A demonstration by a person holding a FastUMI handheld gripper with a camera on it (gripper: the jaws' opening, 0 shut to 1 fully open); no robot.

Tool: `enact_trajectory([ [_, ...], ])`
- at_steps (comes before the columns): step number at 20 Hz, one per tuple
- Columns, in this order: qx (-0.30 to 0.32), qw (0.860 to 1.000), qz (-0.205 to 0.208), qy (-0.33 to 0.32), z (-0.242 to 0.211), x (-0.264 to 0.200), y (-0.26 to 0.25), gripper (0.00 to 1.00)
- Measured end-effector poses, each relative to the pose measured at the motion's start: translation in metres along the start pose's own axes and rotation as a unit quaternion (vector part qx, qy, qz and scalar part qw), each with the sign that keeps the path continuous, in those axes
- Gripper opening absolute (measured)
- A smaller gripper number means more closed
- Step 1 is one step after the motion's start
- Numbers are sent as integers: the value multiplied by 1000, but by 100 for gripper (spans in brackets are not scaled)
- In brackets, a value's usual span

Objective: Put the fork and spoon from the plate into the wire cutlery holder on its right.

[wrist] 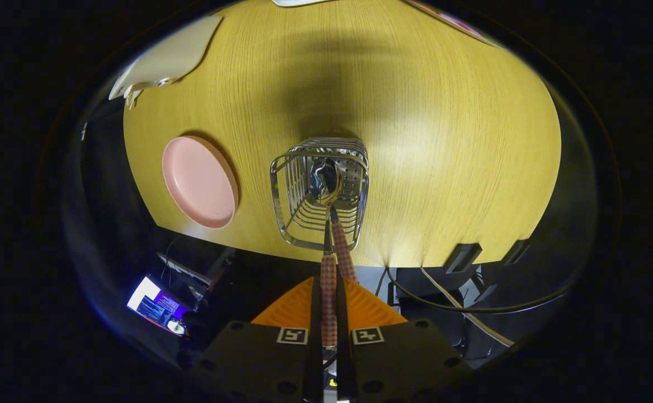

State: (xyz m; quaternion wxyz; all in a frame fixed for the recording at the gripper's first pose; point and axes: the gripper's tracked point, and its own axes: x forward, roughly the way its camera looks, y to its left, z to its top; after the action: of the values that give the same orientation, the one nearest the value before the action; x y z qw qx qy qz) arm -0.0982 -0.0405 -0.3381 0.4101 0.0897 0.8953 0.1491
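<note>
My gripper [329,291] is pinched tight on the spoon [326,182], both orange fingers [290,308] pressing the red-and-white checked handle between them so that almost no gap is left. I take the wire cutlery holder [291,193] as my landmark: it stands on the wooden table [444,145] close to the near edge, straight ahead of my fingers. The spoon's shiny bowl is over the holder's open top, and its handle runs back from there to my fingers. A second checked handle, which I take to be the fork [344,252], leans out of the holder's near side just beside the spoon's handle, its head hidden down among the wires. The pink plate [200,182] lies to the left of the holder, well apart from it. Beyond the plate and farther from the holder a pale flat object [169,56] sits at the table's far left corner. Below the table's near edge, on the holder's right, dark cables [444,302] hang.
</note>
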Motion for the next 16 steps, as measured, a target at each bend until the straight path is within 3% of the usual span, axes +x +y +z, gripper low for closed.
enact_trajectory([
  [5, 14, 999, 8, -32, 18, -1, 2, 15],
  [9, 19, 997, 26, -64, 22, -6, 3, 30],
  [12, 21, 991, 54, -118, 28, -20, 9, 53],
  [15, 24, 977, 83, -194, 34, -37, 18, 66],
  [16, 18, 968, 87, -233, 40, -45, 19, 80],
])
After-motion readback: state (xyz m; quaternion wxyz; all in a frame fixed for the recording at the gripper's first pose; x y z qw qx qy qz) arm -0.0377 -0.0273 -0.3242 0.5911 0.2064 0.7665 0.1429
